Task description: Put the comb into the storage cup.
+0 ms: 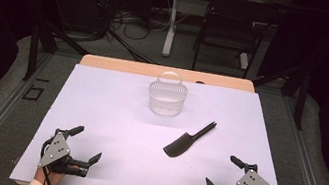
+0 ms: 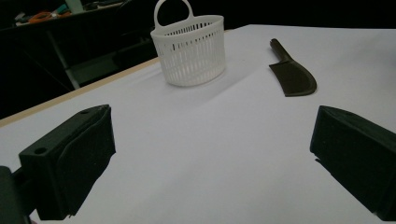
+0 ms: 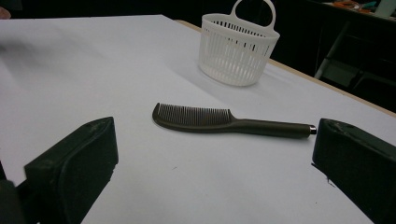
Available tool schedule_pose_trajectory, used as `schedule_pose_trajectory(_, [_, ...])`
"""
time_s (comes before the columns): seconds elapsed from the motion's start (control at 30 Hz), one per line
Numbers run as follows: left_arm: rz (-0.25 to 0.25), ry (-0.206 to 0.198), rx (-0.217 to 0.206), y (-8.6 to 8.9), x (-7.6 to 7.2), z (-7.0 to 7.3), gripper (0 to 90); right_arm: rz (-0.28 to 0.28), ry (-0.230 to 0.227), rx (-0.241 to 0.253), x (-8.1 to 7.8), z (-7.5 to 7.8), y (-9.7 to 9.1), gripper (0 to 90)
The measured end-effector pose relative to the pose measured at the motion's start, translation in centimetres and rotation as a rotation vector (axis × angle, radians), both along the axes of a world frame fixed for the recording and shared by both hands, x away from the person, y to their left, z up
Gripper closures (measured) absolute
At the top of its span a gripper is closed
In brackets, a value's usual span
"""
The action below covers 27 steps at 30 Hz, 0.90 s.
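A dark comb [image 1: 188,140] lay flat on the white counter [image 1: 113,114] just right of the middle of the high view, its toothed head toward the lower left and its handle slanting to the upper right. Above and slightly left of it, near the centre top of the counter, stood a white slotted basket [image 1: 167,98] with a loop handle, upright and well apart from the comb. The left gripper [image 1: 88,146] rested at the lower left of the frame, its jaws spread with nothing between them. The right gripper [image 1: 221,172] sat at the lower right, its jaws likewise spread and holding nothing. Bare counter lay between each gripper and the comb. Beyond the counter's far edge, chairs, a table leg and loose cables stood on the dim floor.
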State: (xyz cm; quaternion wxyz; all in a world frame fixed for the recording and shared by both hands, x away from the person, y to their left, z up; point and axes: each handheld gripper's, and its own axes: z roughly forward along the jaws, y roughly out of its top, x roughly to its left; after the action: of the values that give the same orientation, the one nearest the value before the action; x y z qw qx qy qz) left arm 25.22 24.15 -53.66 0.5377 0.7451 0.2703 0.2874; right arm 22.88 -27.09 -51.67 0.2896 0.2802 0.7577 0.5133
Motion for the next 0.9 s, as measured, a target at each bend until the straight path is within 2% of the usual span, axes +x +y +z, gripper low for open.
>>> schedule_pose_trajectory(0.33, [0.003,-0.003,0.009,-0.1,0.1,0.0,0.3,-0.013,0.013,-0.009,1.0,0.4,0.5,0.0])
schedule_pose_trajectory(0.47, [0.000,-0.001,0.022,-0.3,0.1,-0.1,0.2,-0.025,0.023,-0.013,2.3,0.8,0.8,0.0])
schedule_pose_trajectory(0.6, [0.001,-0.002,0.016,-0.3,0.1,-0.1,0.3,-0.028,0.029,-0.019,3.5,0.9,1.1,0.0])
schedule_pose_trajectory(0.73, [0.003,0.000,0.022,-0.4,0.2,-0.2,0.3,-0.029,0.041,-0.020,4.2,0.9,1.2,0.0])
schedule_pose_trajectory(0.9, [-0.003,0.005,0.025,-0.4,0.1,-0.2,0.2,-0.033,0.080,-0.042,5.7,0.7,1.6,0.0])
